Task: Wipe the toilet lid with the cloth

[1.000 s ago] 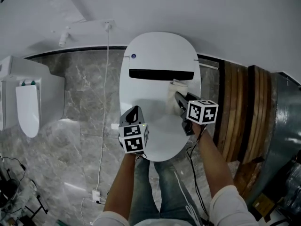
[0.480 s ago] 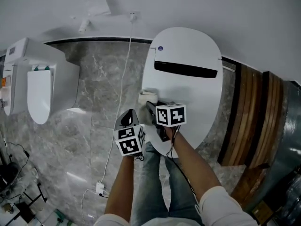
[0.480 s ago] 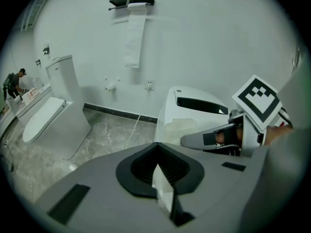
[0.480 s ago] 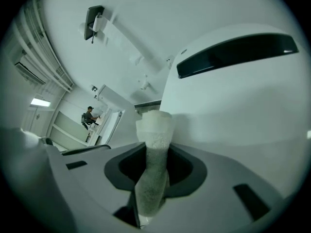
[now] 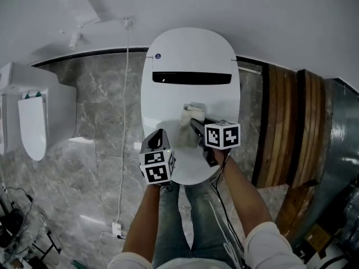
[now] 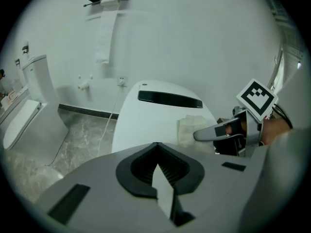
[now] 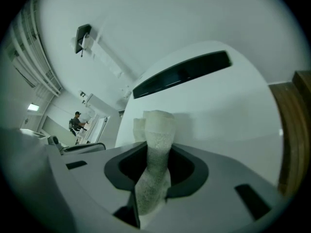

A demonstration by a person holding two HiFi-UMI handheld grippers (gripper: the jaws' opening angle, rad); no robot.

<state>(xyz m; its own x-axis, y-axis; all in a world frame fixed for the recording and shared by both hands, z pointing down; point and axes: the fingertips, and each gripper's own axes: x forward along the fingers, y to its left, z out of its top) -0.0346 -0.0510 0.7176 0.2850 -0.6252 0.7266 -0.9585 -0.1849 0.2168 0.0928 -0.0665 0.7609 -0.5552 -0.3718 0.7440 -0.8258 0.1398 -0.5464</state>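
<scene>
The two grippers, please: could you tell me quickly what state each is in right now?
Left gripper: shut, nothing between its jaws.
Right gripper: shut on the cloth.

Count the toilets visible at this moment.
2. The near toilet stands directly ahead, lid closed, with the cloth held by the right gripper on it. The second toilet stands at the head view's far left. More could lie outside the views.

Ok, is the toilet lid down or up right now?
Down: the lid lies flat with its whole top facing up, and the cloth clamped in the right gripper rests on it.
</scene>
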